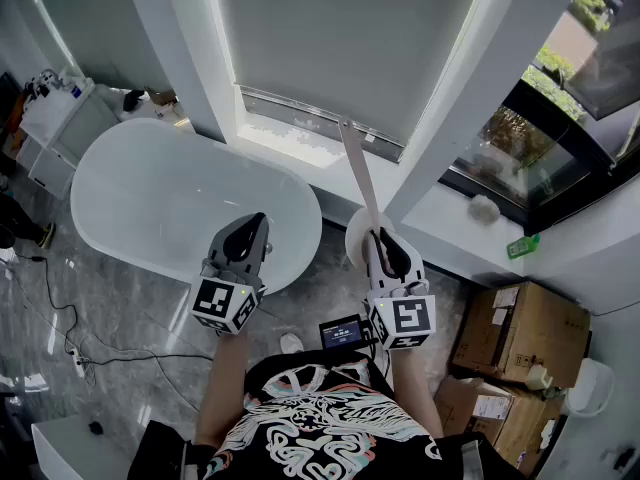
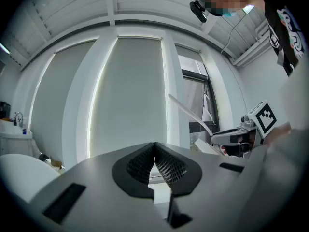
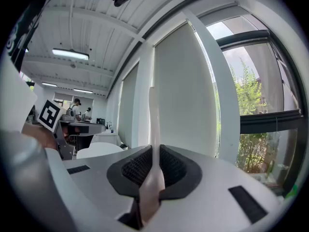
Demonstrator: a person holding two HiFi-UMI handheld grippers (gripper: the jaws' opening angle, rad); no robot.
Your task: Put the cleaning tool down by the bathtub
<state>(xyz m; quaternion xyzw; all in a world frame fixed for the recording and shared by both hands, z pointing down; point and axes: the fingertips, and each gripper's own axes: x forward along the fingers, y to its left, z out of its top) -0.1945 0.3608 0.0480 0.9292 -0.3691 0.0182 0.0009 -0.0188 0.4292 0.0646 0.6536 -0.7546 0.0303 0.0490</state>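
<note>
The cleaning tool is a long pale handle with a round white head near my right gripper, which is shut on the handle. In the right gripper view the handle rises straight up from between the jaws of that gripper. The white oval bathtub lies on the floor to the left. My left gripper hangs over the tub's right end, shut and empty. The left gripper view also shows the handle slanting up on the right.
Cardboard boxes stand at the right. A white cabinet with bottles sits behind the tub's far end. A cable runs over the grey marble floor. A window ledge holds a green item.
</note>
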